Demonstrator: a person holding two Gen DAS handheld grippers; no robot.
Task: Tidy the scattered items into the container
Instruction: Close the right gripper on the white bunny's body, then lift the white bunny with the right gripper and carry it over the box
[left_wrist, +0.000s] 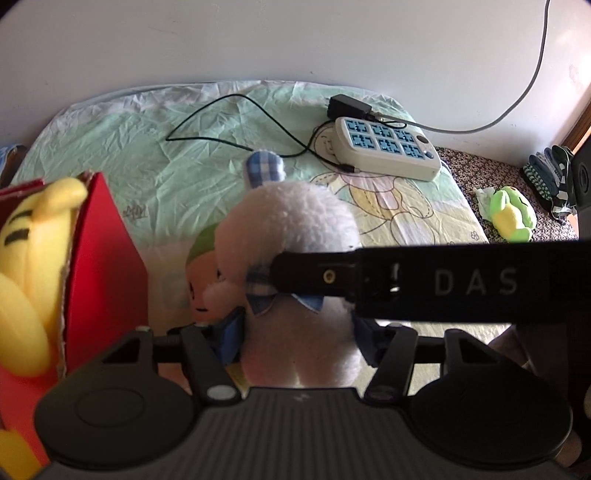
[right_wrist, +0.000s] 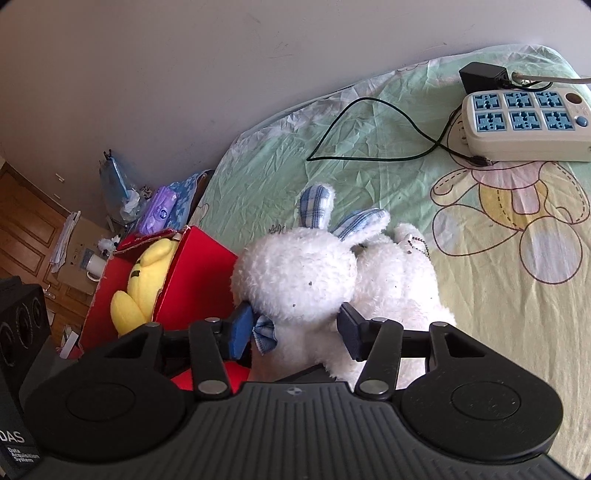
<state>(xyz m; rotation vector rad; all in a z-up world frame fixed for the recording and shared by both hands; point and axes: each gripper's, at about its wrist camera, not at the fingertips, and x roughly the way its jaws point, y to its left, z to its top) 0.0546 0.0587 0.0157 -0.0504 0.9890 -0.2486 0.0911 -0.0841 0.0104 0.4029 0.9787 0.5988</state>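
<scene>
A white plush rabbit (left_wrist: 295, 229) with blue checked ears lies on the bed. My left gripper (left_wrist: 297, 334) is shut on its body. My right gripper (right_wrist: 295, 328) is shut on its head (right_wrist: 295, 277), by the blue bow at its neck. The right gripper's black body (left_wrist: 443, 284) crosses the left wrist view. A red box (right_wrist: 195, 277) stands just left of the rabbit and holds a yellow plush toy (right_wrist: 147, 280). The box (left_wrist: 99, 251) and yellow toy (left_wrist: 26, 251) also show in the left wrist view. A second white plush (right_wrist: 406, 273) lies behind the rabbit.
A white and blue power strip (right_wrist: 524, 118) with a black adapter (right_wrist: 480, 77) and thin black cable (right_wrist: 369, 129) lies at the bed's far side. A green and yellow plush (left_wrist: 511, 214) sits on a patterned surface to the right. Clutter lies on the floor at left (right_wrist: 147, 210).
</scene>
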